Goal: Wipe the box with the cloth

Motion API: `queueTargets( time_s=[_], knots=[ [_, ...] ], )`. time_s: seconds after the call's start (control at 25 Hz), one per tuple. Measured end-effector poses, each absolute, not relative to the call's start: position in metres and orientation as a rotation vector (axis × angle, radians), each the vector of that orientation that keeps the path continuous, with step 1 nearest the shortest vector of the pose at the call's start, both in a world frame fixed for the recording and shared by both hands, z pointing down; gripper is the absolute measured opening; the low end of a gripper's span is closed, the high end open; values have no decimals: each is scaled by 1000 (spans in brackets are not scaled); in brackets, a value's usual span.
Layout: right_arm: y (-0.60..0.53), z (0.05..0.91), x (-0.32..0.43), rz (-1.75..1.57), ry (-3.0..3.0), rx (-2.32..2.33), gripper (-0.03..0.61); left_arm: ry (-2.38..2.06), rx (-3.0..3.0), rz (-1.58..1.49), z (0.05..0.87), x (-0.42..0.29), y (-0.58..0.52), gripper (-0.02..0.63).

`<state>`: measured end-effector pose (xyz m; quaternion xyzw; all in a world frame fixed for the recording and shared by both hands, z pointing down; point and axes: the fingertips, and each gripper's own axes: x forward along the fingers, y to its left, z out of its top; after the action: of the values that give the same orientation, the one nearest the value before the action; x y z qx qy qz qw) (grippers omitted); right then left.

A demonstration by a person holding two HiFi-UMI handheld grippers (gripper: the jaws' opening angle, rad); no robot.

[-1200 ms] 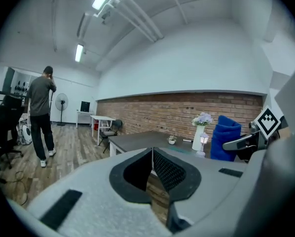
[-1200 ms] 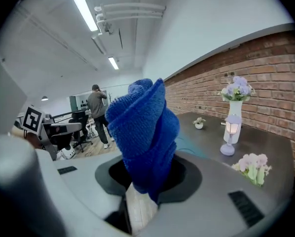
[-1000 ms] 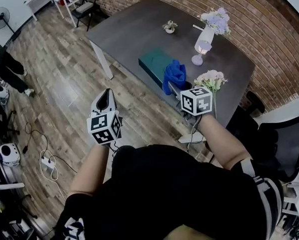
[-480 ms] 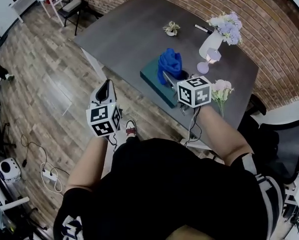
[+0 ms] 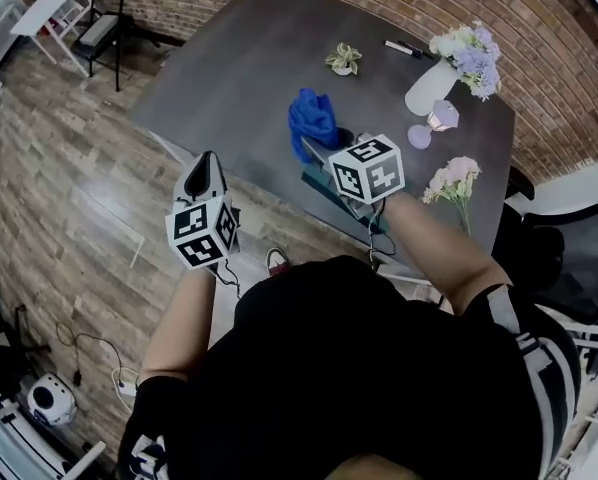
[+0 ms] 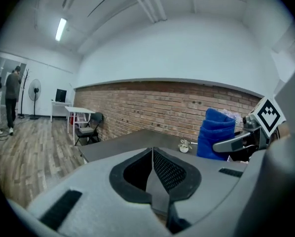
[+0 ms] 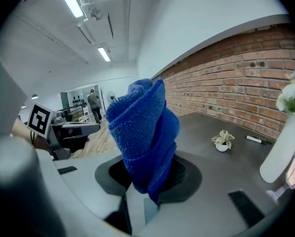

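right gripper (image 7: 146,184) clenched on blue cloth (image 7: 143,127), left gripper (image 6: 152,154) closed, empty, 1 white vase (image 5: 426,88) holding lilac flowers (image 5: 471,53), grey table (image 5: 239,78)

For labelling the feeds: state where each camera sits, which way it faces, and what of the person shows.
Head view: on the person's head, steeply down at the table; torso, forearms, left gripper and right gripper show.
Left gripper view: on the left gripper, along its shut, empty jaws toward the brick wall; right gripper at right.
Right gripper view: on the right gripper, along jaws shut on the blue cloth; left gripper at left.
Shared: both gripper views show the blue cloth and small potted plant.
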<state>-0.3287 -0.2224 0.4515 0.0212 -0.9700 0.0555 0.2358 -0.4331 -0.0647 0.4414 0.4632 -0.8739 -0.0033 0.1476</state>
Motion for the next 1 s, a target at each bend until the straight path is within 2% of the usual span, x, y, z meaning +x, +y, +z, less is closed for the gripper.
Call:
queueTargets(
  time_s=[0.32, 1.0],
  knots=[
    [-203, 490, -351, 75, -2559, -41, 112, -2442, 1413, 10, 457, -446, -96, 17],
    [-192, 540, -373, 93, -2434, -181, 112, -2464, 1285, 36, 472, -466, -71, 17]
  ],
)
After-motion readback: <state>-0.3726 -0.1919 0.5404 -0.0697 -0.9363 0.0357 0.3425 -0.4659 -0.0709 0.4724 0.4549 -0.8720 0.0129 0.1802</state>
